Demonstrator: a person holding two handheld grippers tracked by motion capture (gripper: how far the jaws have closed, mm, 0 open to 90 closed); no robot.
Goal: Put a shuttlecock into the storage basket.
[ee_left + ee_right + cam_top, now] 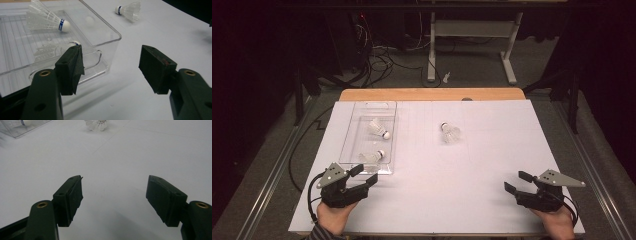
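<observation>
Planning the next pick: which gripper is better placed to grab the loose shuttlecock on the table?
Right, marginally: the right gripper has open jaws aimed across bare table toward the shuttlecock; the left gripper sits at the clear tray.

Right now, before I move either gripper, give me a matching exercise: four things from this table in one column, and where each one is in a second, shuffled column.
Things:
1. loose shuttlecock
2. clear plastic tray
3. left gripper
4. right gripper

Places:
A. near right part of the white sheet, jaws open, empty
B. left part of the sheet, two shuttlecocks lying inside
C. bare sheet near the middle, outside the tray
D. at the tray's near end, jaws open, empty

Pairs: 1-C, 2-B, 3-D, 4-A
</observation>
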